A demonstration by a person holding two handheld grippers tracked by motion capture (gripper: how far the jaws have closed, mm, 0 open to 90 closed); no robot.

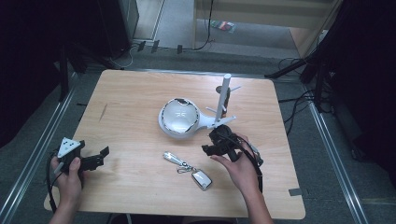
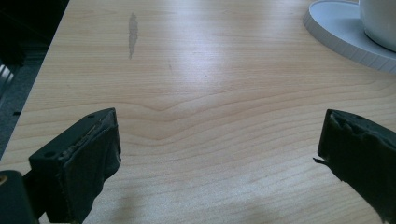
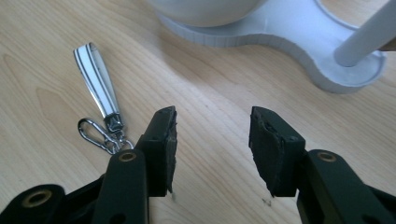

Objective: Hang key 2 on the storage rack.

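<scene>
Pale wood grain runs across the table (image 1: 140,98), and the white key holder stand (image 1: 183,120) near its middle serves as the landmark: a round dish on a flat base with an upright peg post (image 1: 222,95) at its right end. Nearest the person, just on the near side of the stand, lies a car key fob (image 1: 201,178) joined by a metal clip to a white strap (image 3: 96,77), flat on the wood. The right gripper (image 1: 219,142), held in the person's right hand (image 1: 243,170), sits close to the near right of the stand's post, between fob and base; in the right gripper view its jaws stand moderately apart with nothing between them, the strap to their left. The left gripper (image 1: 95,158) rests well to the near left of the stand, jaws spread wide over bare wood, gripping nothing
</scene>
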